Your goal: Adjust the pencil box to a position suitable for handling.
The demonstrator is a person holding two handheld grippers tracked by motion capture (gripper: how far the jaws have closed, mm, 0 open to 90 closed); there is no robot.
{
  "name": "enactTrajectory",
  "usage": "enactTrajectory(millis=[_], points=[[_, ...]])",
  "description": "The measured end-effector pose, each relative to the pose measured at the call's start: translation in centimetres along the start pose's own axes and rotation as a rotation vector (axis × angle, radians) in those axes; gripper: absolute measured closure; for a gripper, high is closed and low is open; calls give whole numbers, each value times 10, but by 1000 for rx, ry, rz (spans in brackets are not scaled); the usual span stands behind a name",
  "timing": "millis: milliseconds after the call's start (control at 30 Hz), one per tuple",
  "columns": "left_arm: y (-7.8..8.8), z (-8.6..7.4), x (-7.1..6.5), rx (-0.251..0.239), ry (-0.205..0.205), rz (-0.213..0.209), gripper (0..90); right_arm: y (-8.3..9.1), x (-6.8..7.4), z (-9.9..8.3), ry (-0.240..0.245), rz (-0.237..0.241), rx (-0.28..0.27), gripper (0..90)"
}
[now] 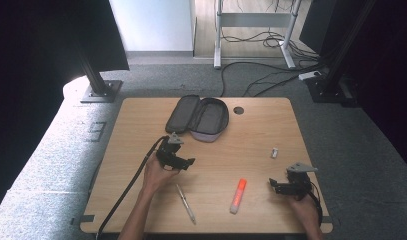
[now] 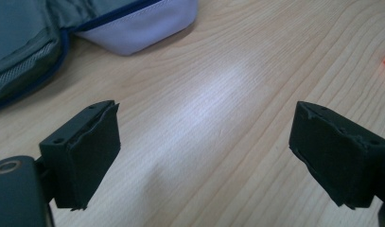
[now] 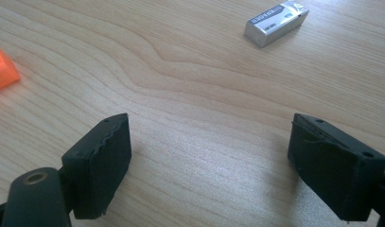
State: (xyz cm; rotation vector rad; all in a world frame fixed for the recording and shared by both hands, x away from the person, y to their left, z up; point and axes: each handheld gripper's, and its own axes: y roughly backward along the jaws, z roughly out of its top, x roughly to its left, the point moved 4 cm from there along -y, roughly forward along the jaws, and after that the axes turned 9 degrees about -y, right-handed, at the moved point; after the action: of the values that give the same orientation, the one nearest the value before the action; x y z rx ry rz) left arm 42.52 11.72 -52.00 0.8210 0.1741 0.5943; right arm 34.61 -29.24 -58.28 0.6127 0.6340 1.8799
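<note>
An open dark pencil case [image 1: 198, 117] with a lilac underside lies at the back middle of the wooden table [image 1: 256, 130]. My left gripper [image 1: 187, 162] hovers just in front of it, open, with bare wood between its jaws. In the left gripper view [image 2: 206, 161] the case [image 2: 34, 38] lies at the upper left. An orange highlighter [image 1: 238, 195], a pen [image 1: 186, 203] and a small silver eraser [image 1: 274, 153] lie on the table. My right gripper [image 1: 274, 185] rests open at the front right; in its own view [image 3: 209, 165] the eraser [image 3: 275, 18] lies ahead and the highlighter [image 3: 1, 71] at the left.
A round cable hole [image 1: 238, 110] sits in the tabletop right of the case. Beyond the table are black frame posts [image 1: 93, 80], a desk leg [image 1: 217, 35] and loose cables [image 1: 271, 40] on the grey floor.
</note>
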Motion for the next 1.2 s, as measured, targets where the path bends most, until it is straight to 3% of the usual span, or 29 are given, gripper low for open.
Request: enactTrajectory(millis=[100, 233, 300, 400, 633, 733, 1200], points=[[-3, 5, 3, -28, 20, -26, 116, 0, 0, 0, 0, 1, 0, 139], [-7, 12, 6, -22, 0, -1, 135, 0, 0, 0, 0, 1, 1, 139], [-8, 16, 8, -46, 11, -20, 141, 0, 0, 0, 1, 2, 1, 138], [-12, 22, 10, -27, -11, -5, 142, 0, 0, 0, 1, 2, 1, 138], [-25, 40, 11, -1, -36, -23, 145, 0, 0, 0, 4, 5, 1, 138], [-31, 46, 13, 2, -32, -45, 152, 0, 0, 0, 5, 6, 2, 138], [-54, 66, 22, 14, -48, -60, 223, 0, 0, 0, 7, 7, 2, 138]])
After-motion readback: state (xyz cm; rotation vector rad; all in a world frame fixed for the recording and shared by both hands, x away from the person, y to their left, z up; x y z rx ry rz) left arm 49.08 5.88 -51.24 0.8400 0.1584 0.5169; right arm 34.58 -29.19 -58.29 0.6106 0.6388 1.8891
